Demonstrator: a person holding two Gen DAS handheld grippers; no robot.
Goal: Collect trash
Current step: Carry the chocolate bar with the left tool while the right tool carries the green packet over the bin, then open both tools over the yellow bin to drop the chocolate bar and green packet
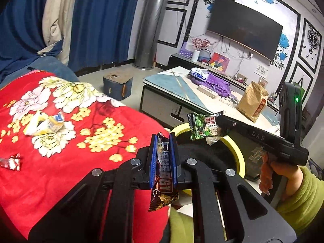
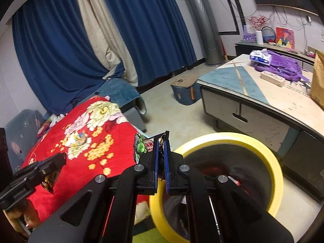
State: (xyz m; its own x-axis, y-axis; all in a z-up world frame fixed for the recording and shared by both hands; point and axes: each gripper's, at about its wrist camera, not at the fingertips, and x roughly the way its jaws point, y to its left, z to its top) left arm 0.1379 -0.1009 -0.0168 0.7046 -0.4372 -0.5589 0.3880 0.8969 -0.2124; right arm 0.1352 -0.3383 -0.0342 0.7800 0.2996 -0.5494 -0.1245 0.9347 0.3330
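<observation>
On the bed, a red flower blanket (image 1: 50, 162) holds two more wrappers. By it stands my yellow-rimmed bin (image 2: 253, 141). My left hand-held gripper (image 1: 163, 158) pinches a brown wrapper (image 1: 165, 180) reading "ENERGY". My right hand-held gripper (image 2: 161, 158) pinches a green snack packet (image 1: 204, 126); only the left view shows its front.

Red blanket (image 1: 60, 182) w/ white & yellow flowers; yellow-rimmed bin (image 2: 263, 154); green snack wrapper (image 1: 204, 126); blue curtains (image 1: 101, 20).

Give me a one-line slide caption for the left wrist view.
Left gripper clamps a brown snack wrapper while the right gripper carries a green one above the yellow-rimmed bin.
</observation>
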